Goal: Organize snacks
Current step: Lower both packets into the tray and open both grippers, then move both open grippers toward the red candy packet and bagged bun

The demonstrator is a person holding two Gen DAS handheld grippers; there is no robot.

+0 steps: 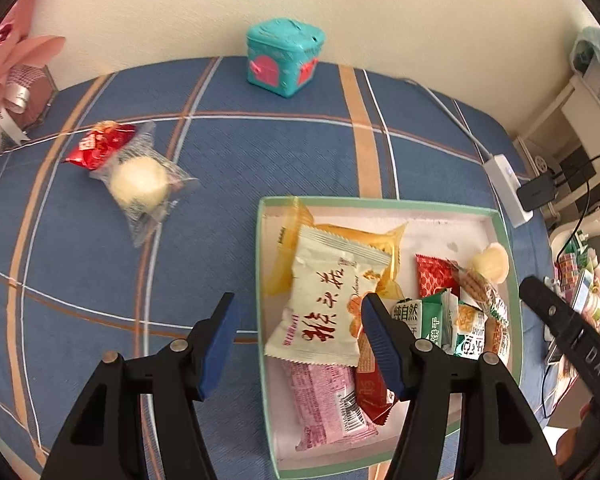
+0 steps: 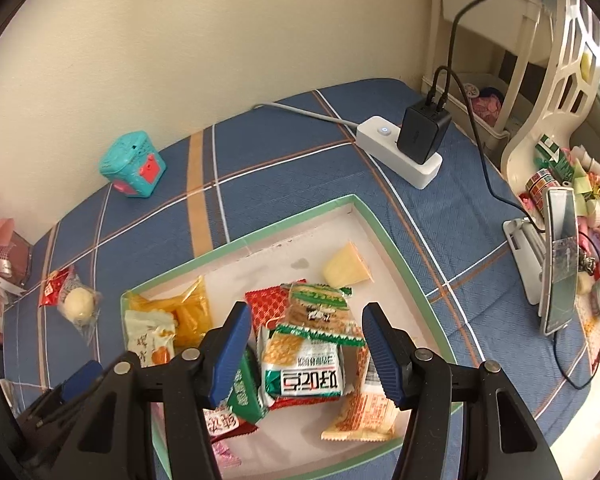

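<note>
A green-rimmed white box [image 1: 380,201] [image 2: 388,240] holds several wrapped snacks, among them a cream packet with red lettering [image 1: 332,300] and a green-and-white packet [image 2: 304,372]. Two snacks lie outside it on the blue plaid cloth: a red packet [image 1: 100,144] [image 2: 54,282] and a clear-wrapped pale round pastry [image 1: 140,184] [image 2: 79,306]. My left gripper [image 1: 298,332] is open and empty, hovering over the box's left wall. My right gripper [image 2: 304,344] is open and empty, above the snacks in the box; it shows at the right of the left wrist view [image 1: 560,328].
A teal cube toy [image 1: 284,56] [image 2: 132,164] stands by the wall. A white power strip [image 2: 400,152] with a black charger [image 2: 422,130] and cables lies at the right. A phone on a stand [image 2: 560,264] and clutter sit at the right edge. Pink flowers [image 1: 4,80] are at the left.
</note>
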